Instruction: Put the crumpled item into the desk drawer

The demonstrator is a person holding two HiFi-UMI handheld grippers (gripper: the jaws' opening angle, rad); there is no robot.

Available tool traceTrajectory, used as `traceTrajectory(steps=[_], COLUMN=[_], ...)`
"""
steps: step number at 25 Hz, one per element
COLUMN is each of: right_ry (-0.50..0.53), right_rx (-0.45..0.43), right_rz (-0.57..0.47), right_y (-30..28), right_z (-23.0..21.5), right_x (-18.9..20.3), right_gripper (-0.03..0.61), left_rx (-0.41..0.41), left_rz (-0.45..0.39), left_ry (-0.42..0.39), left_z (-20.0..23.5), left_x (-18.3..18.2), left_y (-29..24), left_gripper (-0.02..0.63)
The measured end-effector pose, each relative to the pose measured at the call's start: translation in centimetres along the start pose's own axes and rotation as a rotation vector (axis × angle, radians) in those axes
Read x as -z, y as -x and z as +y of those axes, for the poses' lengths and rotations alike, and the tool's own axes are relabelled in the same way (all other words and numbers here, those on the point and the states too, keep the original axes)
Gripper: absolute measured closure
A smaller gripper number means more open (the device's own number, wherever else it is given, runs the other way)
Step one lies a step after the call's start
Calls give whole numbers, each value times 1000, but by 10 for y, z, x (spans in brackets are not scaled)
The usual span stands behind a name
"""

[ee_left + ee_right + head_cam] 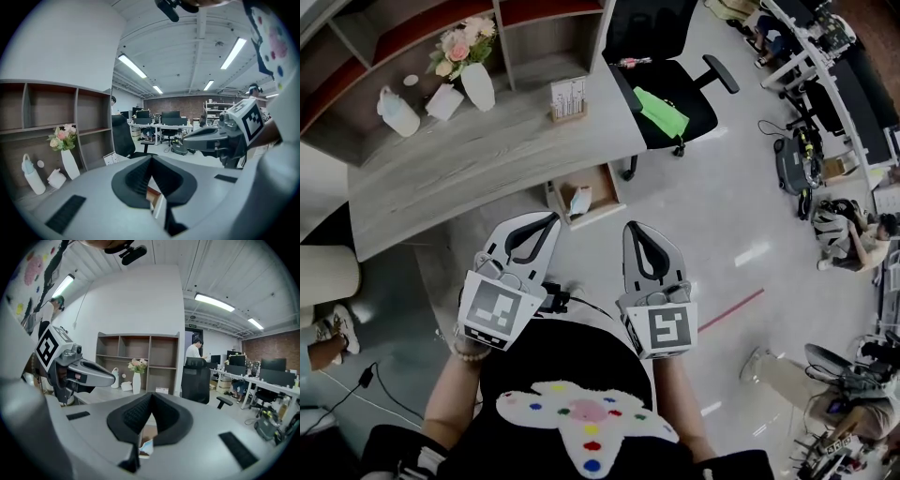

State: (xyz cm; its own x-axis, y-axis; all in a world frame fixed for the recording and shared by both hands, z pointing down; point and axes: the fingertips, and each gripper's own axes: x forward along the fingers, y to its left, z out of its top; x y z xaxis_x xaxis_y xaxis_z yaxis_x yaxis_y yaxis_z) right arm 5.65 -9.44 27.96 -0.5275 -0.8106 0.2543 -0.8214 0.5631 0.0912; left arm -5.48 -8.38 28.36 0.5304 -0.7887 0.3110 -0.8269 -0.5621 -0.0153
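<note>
The crumpled item (579, 199) is a small, pale wad, white with a faint blue tint. Its surface is wrinkled and soft-looking, and whether it is paper or cloth cannot be told. It lies inside the open desk drawer (602, 178), on the drawer's bottom and towards its left side. No gripper touches it.

The drawer is a shallow rectangular box with a brown wooden inside and a lighter rim. It is pulled out from the front edge of the desk (487, 150), whose long top is grey with a streaked wood grain.

On the desk top, beyond the drawer and to its left, stands a smooth white vase (478, 86) with pink and cream flowers. Further left of it is a white bottle (398, 112). Just beyond the drawer stands a small upright card stand (568, 98). To the right of the drawer is a black office chair (670, 66) with a bright green sheet (661, 111) on its seat.

Both grippers are on the near side of the drawer, clear of it and close to the person's body. The left gripper (551, 218) is near the drawer's left corner, and the right gripper (635, 227) is near its right corner. Each has a smooth grey-white shell, ribbed black pads that curve to a point, and a cube with square markers at the back. The jaws of both are pressed together at the tips with nothing between them.
</note>
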Motion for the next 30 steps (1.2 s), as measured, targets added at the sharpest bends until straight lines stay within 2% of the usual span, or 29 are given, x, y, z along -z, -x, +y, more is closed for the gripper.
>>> traceTrajectory(steps=[5,11,30], right_ry=[-18,17,29], right_rx=[-7,0,-22], right_rz=[9,-5,5], right_y=[0,-3,-3], right_z=[4,2,9], right_x=[-1,-3,0], right_gripper=[575,575,575], left_rx=[13,15,13], left_rz=[10,8,8], left_ry=[1,11,21], left_z=[-2,-2,-5], left_x=[4,6,9], left_y=[-3,-5,-1], left_gripper=[603,603,603])
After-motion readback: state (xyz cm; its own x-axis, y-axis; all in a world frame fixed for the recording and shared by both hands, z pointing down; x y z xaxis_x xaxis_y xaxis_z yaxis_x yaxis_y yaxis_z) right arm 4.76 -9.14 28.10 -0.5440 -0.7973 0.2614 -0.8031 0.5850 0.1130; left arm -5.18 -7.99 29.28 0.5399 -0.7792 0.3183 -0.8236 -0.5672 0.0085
